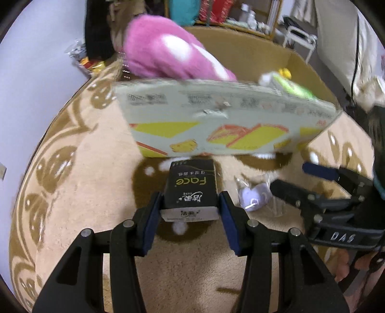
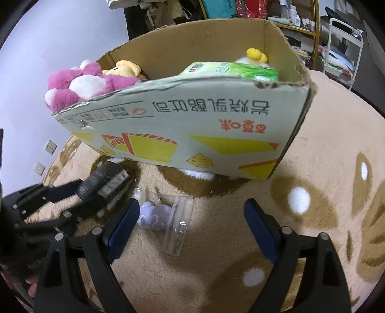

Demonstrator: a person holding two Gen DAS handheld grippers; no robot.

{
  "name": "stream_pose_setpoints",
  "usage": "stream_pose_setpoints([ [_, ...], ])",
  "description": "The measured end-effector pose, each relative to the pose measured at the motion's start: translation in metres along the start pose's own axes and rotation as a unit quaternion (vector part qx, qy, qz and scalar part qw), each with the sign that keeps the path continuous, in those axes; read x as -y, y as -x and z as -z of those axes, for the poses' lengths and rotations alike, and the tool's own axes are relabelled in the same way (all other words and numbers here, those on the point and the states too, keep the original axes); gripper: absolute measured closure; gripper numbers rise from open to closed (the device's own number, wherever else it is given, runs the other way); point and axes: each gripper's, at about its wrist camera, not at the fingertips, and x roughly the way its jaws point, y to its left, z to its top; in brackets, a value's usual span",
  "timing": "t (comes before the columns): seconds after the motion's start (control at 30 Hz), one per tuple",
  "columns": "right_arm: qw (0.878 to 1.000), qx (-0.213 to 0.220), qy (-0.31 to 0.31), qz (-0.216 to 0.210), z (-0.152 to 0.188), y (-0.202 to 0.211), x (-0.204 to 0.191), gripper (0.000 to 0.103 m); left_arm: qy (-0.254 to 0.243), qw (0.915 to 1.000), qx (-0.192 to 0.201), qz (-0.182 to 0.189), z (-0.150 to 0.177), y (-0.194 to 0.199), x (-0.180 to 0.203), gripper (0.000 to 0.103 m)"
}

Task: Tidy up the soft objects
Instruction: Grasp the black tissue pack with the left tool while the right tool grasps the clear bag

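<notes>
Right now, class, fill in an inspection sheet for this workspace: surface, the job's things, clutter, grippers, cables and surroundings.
Surface: plush tan rug with brown and white pattern.
Job's things: cardboard box holding a pink plush toy, a yellow plush toy and a green tissue pack; black Face tissue pack in the left gripper.
Clutter: clear zip bag with a small lilac item on the rug before the box.
Grippers: left gripper jaws shut on the black pack; right gripper jaws open above the bag.
Cables: black cable hanging at the right.
Surroundings: shelf with bottles; pale wall.
</notes>
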Motion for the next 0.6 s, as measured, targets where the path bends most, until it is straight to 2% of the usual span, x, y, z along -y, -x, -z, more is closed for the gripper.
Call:
stream_pose_setpoints([
  [0.1, 1.000, -0.003, 0.007, -0.004, 0.002, 0.000, -0.002, 0.010, 0.015, 0.9998, 0.011, 0.006, -0.002, 0.009, -0.008, 0.056],
  [0.23, 1.000, -0.008, 0.030, -0.003, 0.006, -0.005, -0.016, 0.010, 0.016, 0.9996, 0.023, -0.007, 0.002, 0.024, -0.004, 0.057],
  [0.4, 0.999, -0.019, 0.040, -0.004, 0.007, -0.023, -0.032, 0.010, 0.027, 0.9992, 0.025, -0.015, -0.001, 0.025, -0.014, 0.057],
  [0.47, 0.999, -0.020, 0.047, 0.010, 0.007, -0.029, -0.036, 0.009, 0.031, 0.9990, 0.025, -0.021, -0.002, 0.021, -0.019, 0.057],
  [0.6, 0.998, -0.018, 0.060, 0.021, 0.007, -0.035, -0.045, 0.002, 0.035, 0.9989, 0.017, -0.027, -0.003, 0.015, -0.023, 0.057],
])
